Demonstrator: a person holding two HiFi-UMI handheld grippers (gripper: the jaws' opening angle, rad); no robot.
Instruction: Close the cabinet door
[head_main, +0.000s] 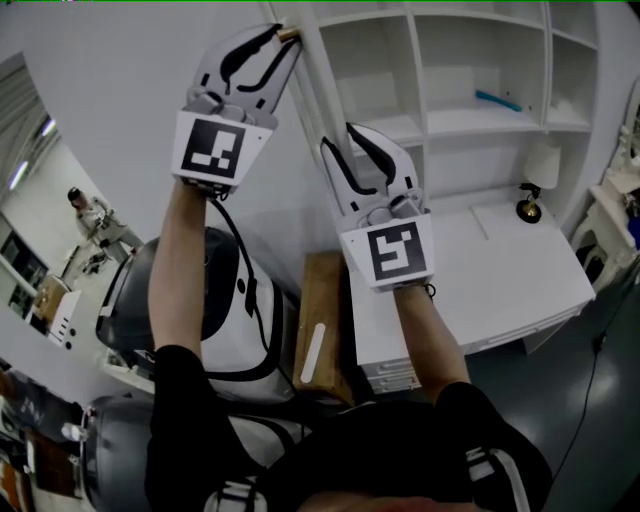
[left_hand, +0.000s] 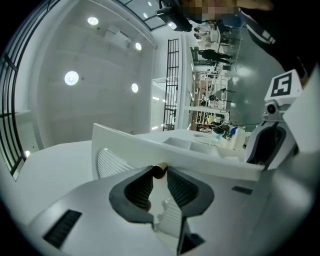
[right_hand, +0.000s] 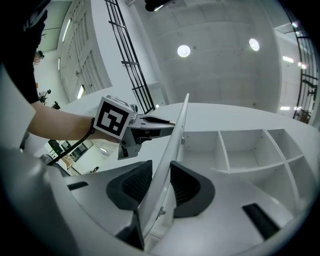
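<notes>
The white cabinet door (head_main: 312, 85) stands ajar and shows edge-on in the head view, in front of the open white shelves (head_main: 470, 120). My left gripper (head_main: 283, 40) is raised to the door's top end, with its jaws shut on a small brass knob (left_hand: 160, 170) at their tips. The door panel (left_hand: 165, 152) runs across just behind the knob. Lower on the door, my right gripper (head_main: 342, 140) straddles the door's edge (right_hand: 172, 145), and both pads (right_hand: 137, 182) lie against the panel. Beyond the door the empty shelf bays (right_hand: 245, 150) show.
A blue object (head_main: 497, 100) lies on one shelf. Below the shelves is a white desk (head_main: 500, 270) with a small black-and-brass item (head_main: 528, 205). A wooden stand (head_main: 322, 330) and a white-and-black machine (head_main: 230, 300) sit beneath my arms. A person (head_main: 95, 220) stands far left.
</notes>
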